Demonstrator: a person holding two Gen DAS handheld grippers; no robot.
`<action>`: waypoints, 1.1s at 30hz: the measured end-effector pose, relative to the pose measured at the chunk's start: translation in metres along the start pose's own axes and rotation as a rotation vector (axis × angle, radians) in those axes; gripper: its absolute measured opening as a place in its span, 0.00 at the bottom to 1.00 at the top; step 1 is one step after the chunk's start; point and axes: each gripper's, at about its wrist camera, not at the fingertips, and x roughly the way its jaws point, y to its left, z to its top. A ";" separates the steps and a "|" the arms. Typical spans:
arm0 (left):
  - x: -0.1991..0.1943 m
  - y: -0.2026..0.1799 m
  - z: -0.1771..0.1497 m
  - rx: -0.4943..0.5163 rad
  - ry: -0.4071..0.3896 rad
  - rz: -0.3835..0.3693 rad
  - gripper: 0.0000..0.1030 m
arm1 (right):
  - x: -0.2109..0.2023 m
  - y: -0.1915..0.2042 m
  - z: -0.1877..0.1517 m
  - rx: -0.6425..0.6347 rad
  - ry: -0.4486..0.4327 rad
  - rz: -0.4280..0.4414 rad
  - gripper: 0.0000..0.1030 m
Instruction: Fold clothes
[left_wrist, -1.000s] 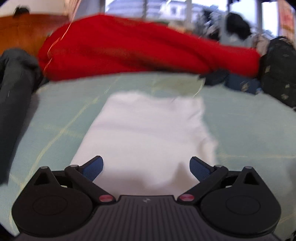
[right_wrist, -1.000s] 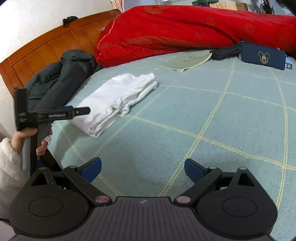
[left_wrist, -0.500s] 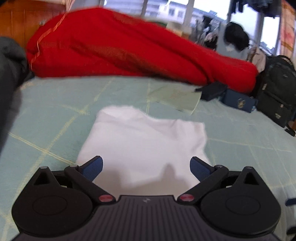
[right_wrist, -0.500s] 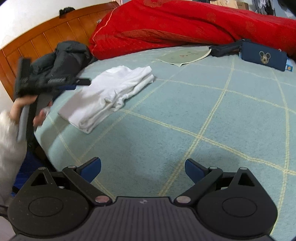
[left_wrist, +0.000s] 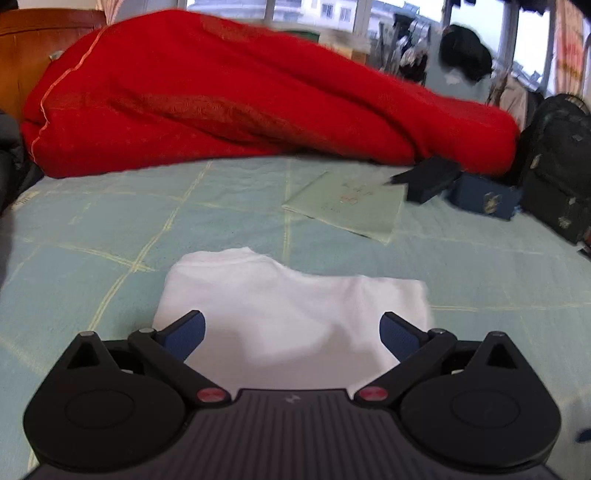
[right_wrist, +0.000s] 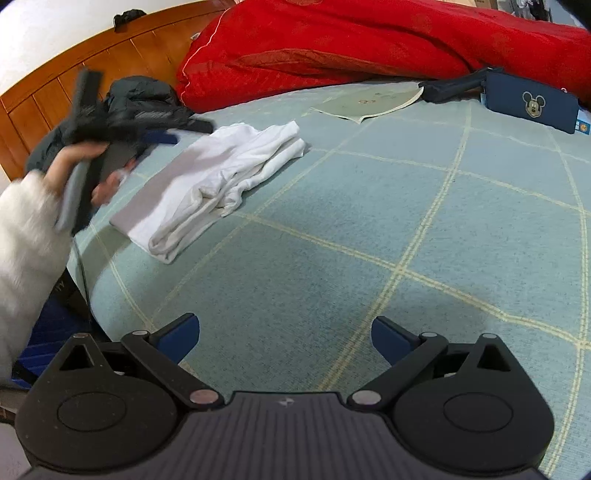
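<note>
Bed sheet (right_wrist: 369, 229) | folded white garment (left_wrist: 291, 317) just ahead of left gripper (left_wrist: 291, 328), wide | right gripper (right_wrist: 284, 332) wide, apart

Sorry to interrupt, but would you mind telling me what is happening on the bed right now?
A person holds a handheld gripper in each hand over a bed to fold clothes. A white garment lies folded on the sheet. The left gripper hovers just above it, jaws open, gripping nothing. The right gripper hangs over bare sheet, also open. A red quilt is bunched along the far side.
</note>
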 end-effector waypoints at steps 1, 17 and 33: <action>0.016 0.005 0.002 -0.014 0.054 0.035 0.97 | 0.000 -0.001 0.000 -0.006 -0.001 -0.010 0.99; 0.043 -0.042 0.018 -0.048 0.134 -0.141 0.97 | 0.001 -0.019 -0.001 0.026 -0.026 0.027 1.00; -0.012 -0.105 -0.025 0.076 0.199 -0.231 0.98 | -0.004 -0.015 -0.006 0.036 -0.020 0.051 1.00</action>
